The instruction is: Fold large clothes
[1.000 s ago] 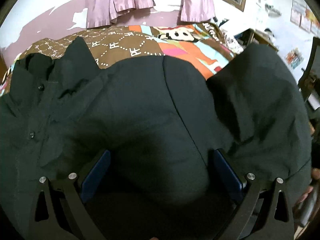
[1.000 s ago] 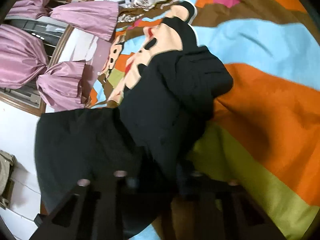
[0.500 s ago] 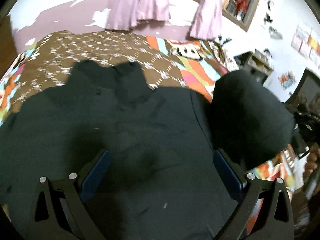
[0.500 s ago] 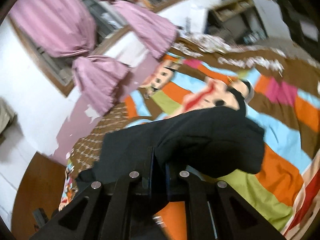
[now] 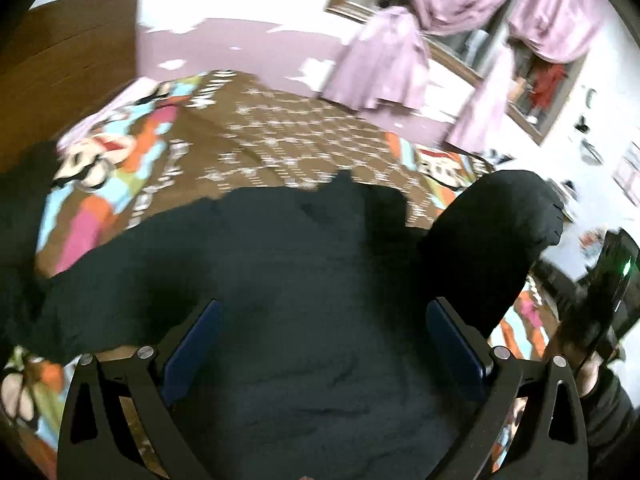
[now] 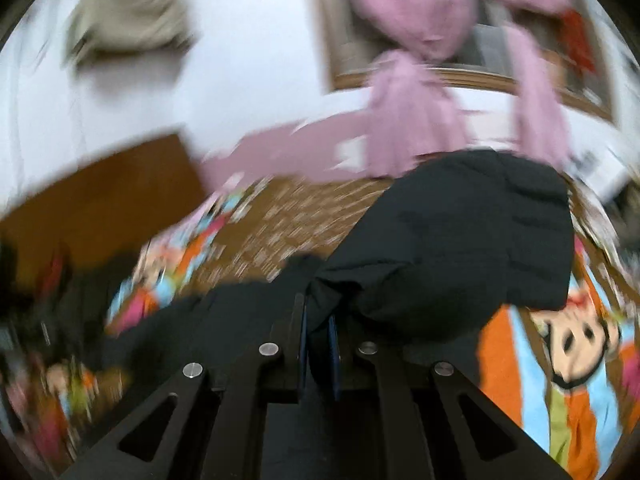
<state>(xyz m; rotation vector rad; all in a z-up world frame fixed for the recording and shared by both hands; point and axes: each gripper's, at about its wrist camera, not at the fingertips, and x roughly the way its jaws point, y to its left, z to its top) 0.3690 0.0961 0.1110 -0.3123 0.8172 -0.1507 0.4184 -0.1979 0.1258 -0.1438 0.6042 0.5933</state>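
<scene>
A large black shirt [image 5: 280, 264] lies across the colourful bed cover [image 5: 280, 140] and fills the lower half of the left wrist view. My left gripper [image 5: 320, 308] stands open, its blue pads [image 5: 196, 344] wide apart, with black cloth lying between and under them. A bunched part of the shirt [image 5: 492, 240] hangs raised at the right. In the blurred right wrist view, my right gripper [image 6: 318, 320] is shut on a fold of the black shirt [image 6: 460, 240], which bulges up and right from the pads above the bed cover [image 6: 560, 380].
Pink curtains [image 5: 384, 72] hang at a framed window behind the bed. A brown wooden panel [image 5: 60, 60] stands at the far left. A person's hand [image 5: 592, 376] and a dark device with a green light [image 5: 612, 280] show at the right edge. Dark clothes [image 6: 40, 300] lie left.
Both grippers have risen, and more wall and window show now. The right view has rolled upright. The bunch of shirt in the right gripper has lifted off the bed.
</scene>
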